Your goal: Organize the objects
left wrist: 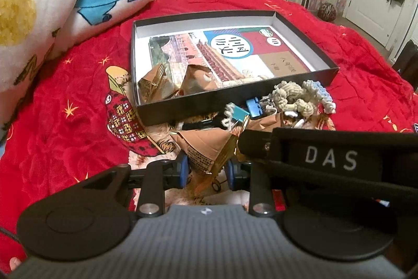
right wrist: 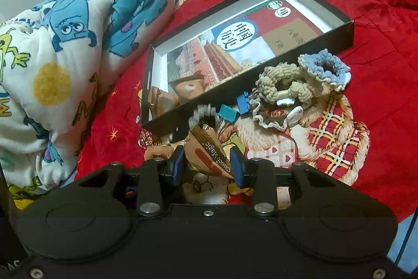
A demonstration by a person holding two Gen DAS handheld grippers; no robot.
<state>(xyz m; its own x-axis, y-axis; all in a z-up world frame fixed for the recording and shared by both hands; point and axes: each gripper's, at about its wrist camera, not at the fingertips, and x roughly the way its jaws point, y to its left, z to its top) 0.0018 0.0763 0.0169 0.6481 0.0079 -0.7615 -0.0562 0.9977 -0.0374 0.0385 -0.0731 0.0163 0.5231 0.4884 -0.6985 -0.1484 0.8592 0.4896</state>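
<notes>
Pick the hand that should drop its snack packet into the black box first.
Right, probably. The right gripper is clamped on the Choco Magic packet, just short of the box near corner. The left gripper also holds a brown packet, but sits further back.
</notes>
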